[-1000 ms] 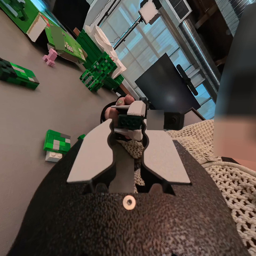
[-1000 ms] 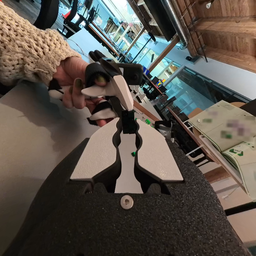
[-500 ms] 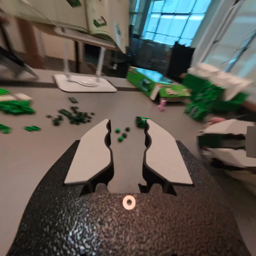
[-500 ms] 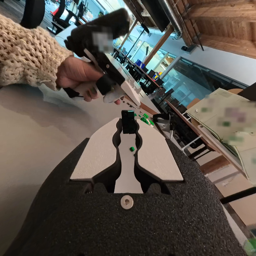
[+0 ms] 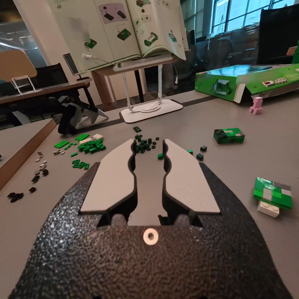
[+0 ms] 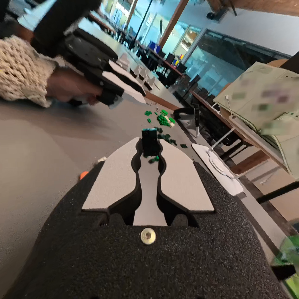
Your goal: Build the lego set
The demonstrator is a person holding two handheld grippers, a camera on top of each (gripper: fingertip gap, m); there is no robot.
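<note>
While my left gripper hangs over the grey worktop with its jaws apart and nothing between them, my right gripper has its jaws clamped on a dark green lego piece — it stands upright between the tips, its upper end poking above them. Through the left wrist view I see a pile of small dark green pieces just past the fingertips, a few loose cubes to its right, and a heap of brighter green plates with two white ones to the left. Small grey and black bits trail off towards the left edge. Two finished green block assemblies lie on the right side: one farther off, one nearer resting on a white brick. A pink figure stands near the green set box, well behind them. An open instruction booklet sits on a white stand at the far edge of the worktop. From the right wrist view, a hand in a knitted cream sleeve holds the left gripper low over the worktop — that part is blurred.
</note>
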